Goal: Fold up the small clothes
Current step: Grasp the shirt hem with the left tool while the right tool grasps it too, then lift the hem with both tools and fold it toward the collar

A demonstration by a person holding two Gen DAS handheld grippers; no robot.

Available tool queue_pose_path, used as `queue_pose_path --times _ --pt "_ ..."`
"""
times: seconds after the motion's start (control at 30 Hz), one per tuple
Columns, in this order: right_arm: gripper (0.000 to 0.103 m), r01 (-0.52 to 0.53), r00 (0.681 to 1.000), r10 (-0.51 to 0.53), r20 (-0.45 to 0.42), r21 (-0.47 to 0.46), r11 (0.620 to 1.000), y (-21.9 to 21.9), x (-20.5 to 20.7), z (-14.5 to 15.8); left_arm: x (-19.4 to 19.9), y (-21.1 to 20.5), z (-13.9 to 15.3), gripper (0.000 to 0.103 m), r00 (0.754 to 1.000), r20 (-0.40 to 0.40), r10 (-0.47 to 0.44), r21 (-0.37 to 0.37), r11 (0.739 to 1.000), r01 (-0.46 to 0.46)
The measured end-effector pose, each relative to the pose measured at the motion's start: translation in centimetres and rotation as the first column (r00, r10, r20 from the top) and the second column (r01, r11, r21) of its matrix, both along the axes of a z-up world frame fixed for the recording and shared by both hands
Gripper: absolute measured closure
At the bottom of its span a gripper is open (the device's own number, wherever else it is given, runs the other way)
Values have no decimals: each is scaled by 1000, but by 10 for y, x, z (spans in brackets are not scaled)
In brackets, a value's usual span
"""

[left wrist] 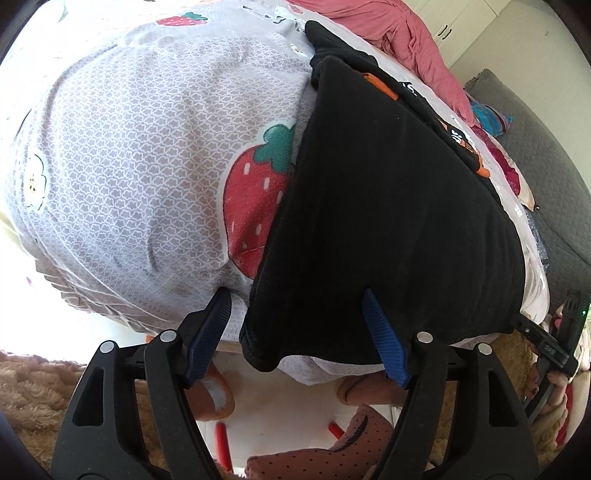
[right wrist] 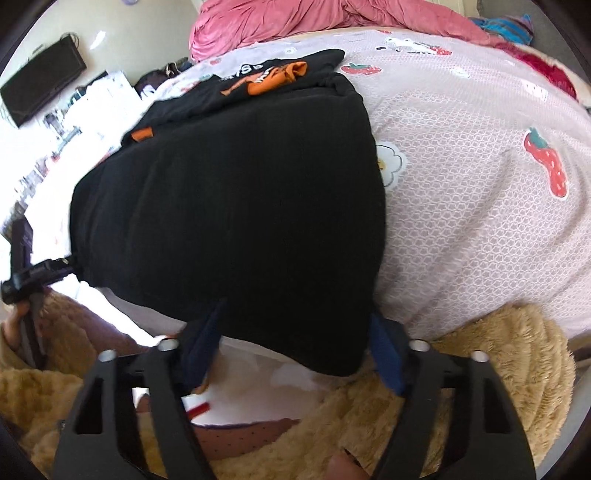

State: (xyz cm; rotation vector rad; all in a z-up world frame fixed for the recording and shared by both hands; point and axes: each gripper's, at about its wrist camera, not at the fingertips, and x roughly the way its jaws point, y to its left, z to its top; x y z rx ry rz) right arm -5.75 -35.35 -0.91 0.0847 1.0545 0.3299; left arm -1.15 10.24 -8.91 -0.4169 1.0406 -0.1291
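A small black garment [left wrist: 388, 206] with orange print lies spread on the strawberry-print bed sheet [left wrist: 129, 147], its near edge hanging over the bed's front. My left gripper [left wrist: 299, 325] is open at that edge: the garment's near left corner sits between the blue pads, with the left pad [left wrist: 210, 328] off the cloth. In the right wrist view the same garment [right wrist: 229, 206] fills the middle, and my right gripper [right wrist: 295, 339] stands open astride its near right corner. Neither pair of pads presses the cloth. Each gripper shows at the other view's edge.
A pink quilt [right wrist: 314, 22] is bunched at the bed's far side. A tan fluffy sleeve [right wrist: 498, 369] and slippered feet [left wrist: 218, 398] on the white floor are below the bed edge. A grey sofa [left wrist: 535, 155] stands to the right, a dark monitor [right wrist: 40, 85] to the left.
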Motion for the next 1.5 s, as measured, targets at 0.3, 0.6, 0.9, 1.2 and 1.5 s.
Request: queue_pose_path --times 0.3,0.6,0.9,1.2,1.5 --pt "94 -36 991 33 126 17 999 -4 -16 29 -7 10 -5 39 1000 0 -5 -34 999 5" --pt "95 -43 959 14 284 97 994 -6 -10 77 -17 2 8 77 998 28 -52 -6 999 52" --pt "96 -10 926 -47 375 149 989 -16 3 101 -28 20 68 101 982 184 -51 -161 984 81" --pt "96 39 897 -130 423 217 975 -35 17 122 -4 25 119 101 954 295 -46 -148 985 93" --pt "96 71 873 -173 455 232 970 -41 41 138 29 25 150 101 925 379 -11 -166 983 79"
